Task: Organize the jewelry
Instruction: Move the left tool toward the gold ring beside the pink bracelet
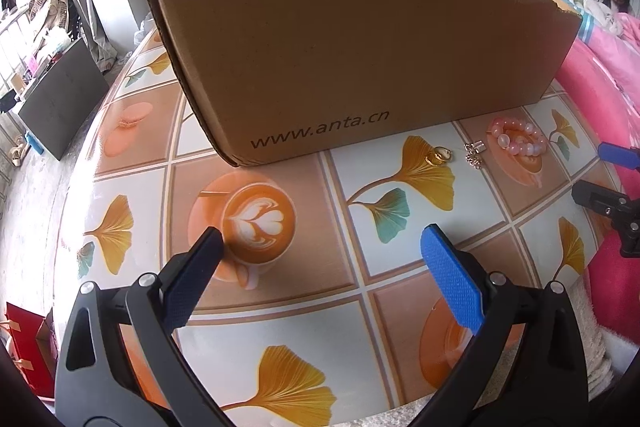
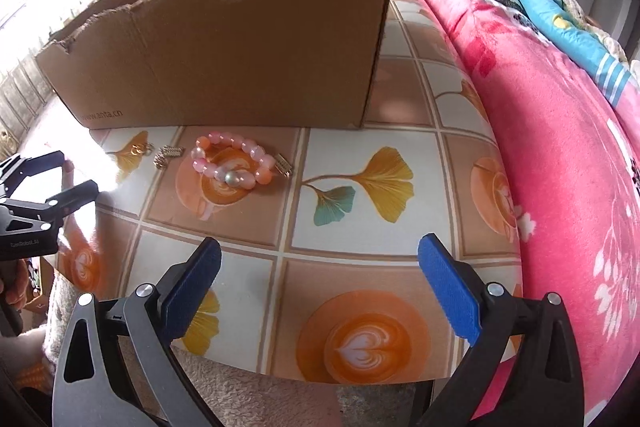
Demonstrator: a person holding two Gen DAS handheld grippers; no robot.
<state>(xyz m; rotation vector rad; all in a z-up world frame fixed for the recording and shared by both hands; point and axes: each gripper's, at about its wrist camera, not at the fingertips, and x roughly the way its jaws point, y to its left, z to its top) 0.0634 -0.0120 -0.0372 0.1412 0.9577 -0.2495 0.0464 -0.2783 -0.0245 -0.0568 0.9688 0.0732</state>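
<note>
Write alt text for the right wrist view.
The open, empty right gripper hovers over a tiled-print table, facing a pink bead bracelet, small gold pieces and a torn cardboard box. A pink blanket lies right.

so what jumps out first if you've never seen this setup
The torn-edged cardboard box fills the back of the patterned table. In front of its right end lie a pink bead bracelet and small gold pieces. Both grippers, left and right, hang open above the table.
</note>
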